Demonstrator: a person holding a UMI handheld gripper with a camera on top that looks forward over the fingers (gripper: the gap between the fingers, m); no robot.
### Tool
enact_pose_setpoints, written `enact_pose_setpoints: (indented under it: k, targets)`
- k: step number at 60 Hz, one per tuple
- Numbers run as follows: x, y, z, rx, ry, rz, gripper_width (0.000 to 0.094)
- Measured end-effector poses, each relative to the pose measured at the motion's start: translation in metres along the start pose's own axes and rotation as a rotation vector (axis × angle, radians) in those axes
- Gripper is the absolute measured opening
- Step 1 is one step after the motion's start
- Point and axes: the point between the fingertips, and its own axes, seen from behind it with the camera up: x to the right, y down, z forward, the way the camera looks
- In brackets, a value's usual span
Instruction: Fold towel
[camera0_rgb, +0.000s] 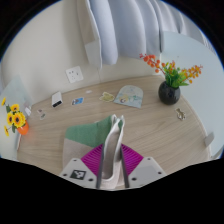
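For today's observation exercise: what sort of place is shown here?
Probably a home room: a wooden table with a potted flower plant, curtains behind, and fingers shut on a green towel.

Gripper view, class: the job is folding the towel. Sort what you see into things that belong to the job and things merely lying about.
Belongs to the job:
- green towel, pinched between the fingers
- gripper, shut on the towel's edge

Just lying about:
- black vase of flowers
- yellow flowers
- cards and small items on the table
- chair beyond

Wooden table with towel, flower vase, scattered cards.
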Motion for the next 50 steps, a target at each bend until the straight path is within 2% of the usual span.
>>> enact_pose_setpoints:
  k: [5,8,16,26,36,50]
  targets:
    - [-0.008,-0.017,-0.036,0.037,0.0,-0.057,0.0869]
    - [-0.009,-0.026,-0.065,0.051,0.026,-0.098,0.0825]
    - [-0.017,-0.038,-0.17,0.092,0.098,-0.134,0.0846]
    - [-0.03,-0.017,-0.256,0.088,0.098,-0.12,0.085]
    - [-0.027,-0.018,-0.279,0.116,0.125,-0.141,0.0856]
    - [-0.025,-0.02,-0.278,0.136,0.123,-0.159,0.0852]
